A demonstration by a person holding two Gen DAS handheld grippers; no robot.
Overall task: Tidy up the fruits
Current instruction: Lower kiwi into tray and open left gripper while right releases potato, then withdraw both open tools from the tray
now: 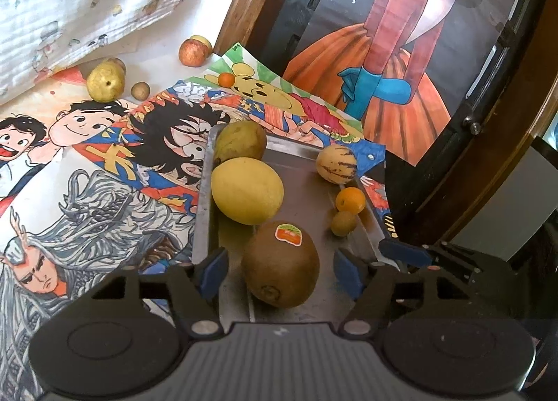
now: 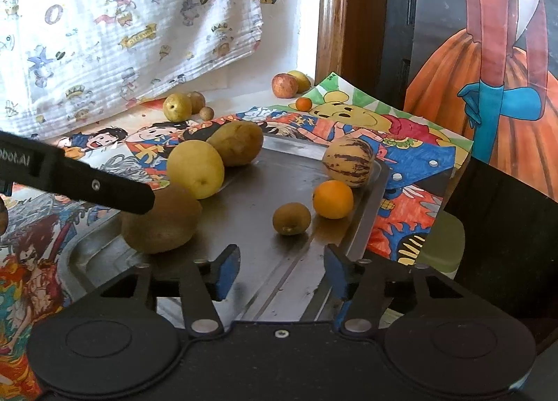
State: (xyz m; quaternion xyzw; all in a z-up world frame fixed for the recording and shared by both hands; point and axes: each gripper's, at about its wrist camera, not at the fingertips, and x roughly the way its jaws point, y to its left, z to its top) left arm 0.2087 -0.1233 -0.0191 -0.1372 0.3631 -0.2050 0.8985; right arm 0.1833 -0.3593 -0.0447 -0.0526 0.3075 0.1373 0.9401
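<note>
I see the kiwi (image 1: pixel 280 265) lying on the metal tray (image 1: pixel 300 156) between my left gripper (image 1: pixel 280 270) pads — spread, not pressing it. At twelve o'clock from it sits a lemon (image 1: pixel 247 190). My right gripper (image 2: pixel 280 272) is spread too — empty, over bare tray near a small brown fruit (image 2: pixel 291 218).

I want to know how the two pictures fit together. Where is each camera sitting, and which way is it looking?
Left wrist: sits on the left gripper, looking forward and down at the tray; its open jaws flank the kiwi.
Right wrist: sits on the right gripper, looking forward and down over the same tray; its open jaws are empty, and the left gripper's finger pokes in.
Shared: kiwi, orange, striped melon.
</note>
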